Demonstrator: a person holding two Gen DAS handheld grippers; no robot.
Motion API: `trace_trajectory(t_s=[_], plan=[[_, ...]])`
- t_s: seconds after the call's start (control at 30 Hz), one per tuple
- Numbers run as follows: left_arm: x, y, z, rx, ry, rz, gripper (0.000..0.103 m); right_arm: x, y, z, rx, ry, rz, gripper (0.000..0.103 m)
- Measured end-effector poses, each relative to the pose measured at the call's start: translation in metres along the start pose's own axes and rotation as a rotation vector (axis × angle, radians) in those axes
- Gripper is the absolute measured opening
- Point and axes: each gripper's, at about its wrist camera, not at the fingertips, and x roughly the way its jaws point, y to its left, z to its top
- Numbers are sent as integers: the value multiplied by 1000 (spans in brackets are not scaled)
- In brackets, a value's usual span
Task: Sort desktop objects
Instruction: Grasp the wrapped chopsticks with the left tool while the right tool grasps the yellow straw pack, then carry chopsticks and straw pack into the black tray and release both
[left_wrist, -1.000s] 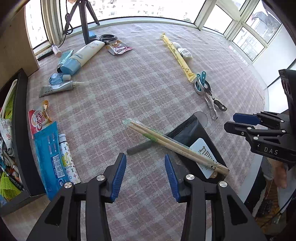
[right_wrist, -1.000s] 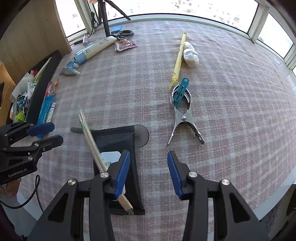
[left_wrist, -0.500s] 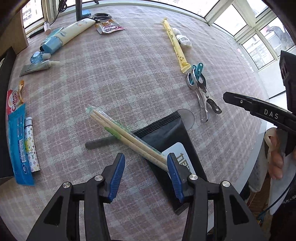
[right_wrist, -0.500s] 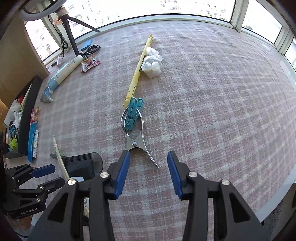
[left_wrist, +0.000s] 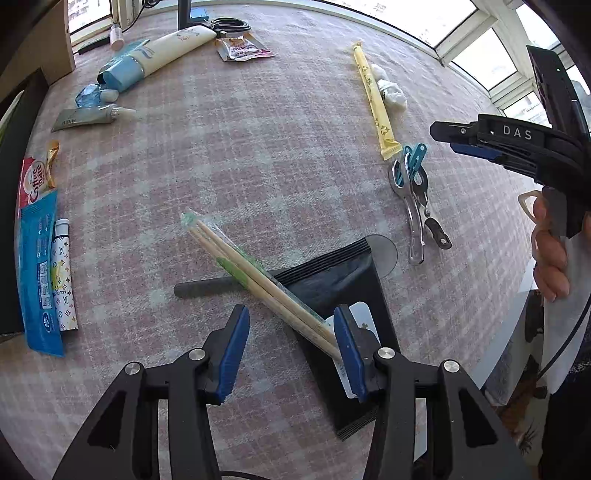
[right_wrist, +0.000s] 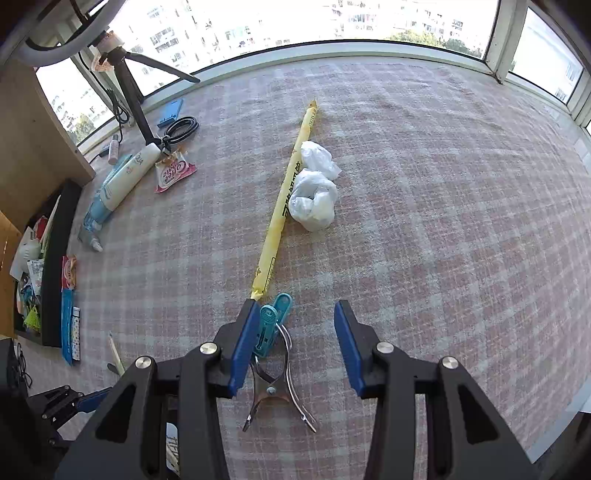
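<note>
My left gripper (left_wrist: 290, 350) is open low over wrapped wooden chopsticks (left_wrist: 255, 275); their near end reaches its right finger (left_wrist: 347, 354). The chopsticks lie across a black pouch (left_wrist: 332, 280) and a dark pen (left_wrist: 207, 288). My right gripper (right_wrist: 293, 347) is open above a metal clamp (right_wrist: 275, 384) with a teal clothespin (right_wrist: 271, 323) clipped to it; the clothespin sits beside the left finger (right_wrist: 242, 343). A long yellow sachet (right_wrist: 286, 195) and crumpled white plastic (right_wrist: 314, 188) lie ahead. The right gripper shows in the left wrist view (left_wrist: 476, 144), above the clamp (left_wrist: 415, 206).
Tubes (left_wrist: 155, 59), snack packets (left_wrist: 243, 48) and a blue packet (left_wrist: 37, 266) lie at the left on the plaid cloth (right_wrist: 443, 221). A black tray (right_wrist: 55, 258) of items stands at the left edge. A tripod (right_wrist: 136, 96) and cable (right_wrist: 181, 127) are at the back.
The left gripper has moved forward over the chopsticks. The right gripper has moved right and forward, from the pouch to over the clamp and clothespin. Both stay open.
</note>
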Motion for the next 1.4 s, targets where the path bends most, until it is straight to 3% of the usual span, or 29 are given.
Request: trace_trajectory(t_s=[0.3,0.7,0.93,1.03,1.07,1.4], plan=[[25,-14,7,-39,65,20,45,50,15,46,-3,82,-39,41],[35,-35,8,-18,66,58,44,78,15,60,29,136,-27,40],[29,-23,0,-29,47,30,26,77,14,55,34,148,-20,13],[26,-14,-2,-66,38,11,15,75,10,49,60,154,15,13],[24,-9,-3,-79,32,11,5,73,8,47,67,154,25,12],[-20,66,-21,-108,-4,7,4,38,-1,46,117,52,80,11]])
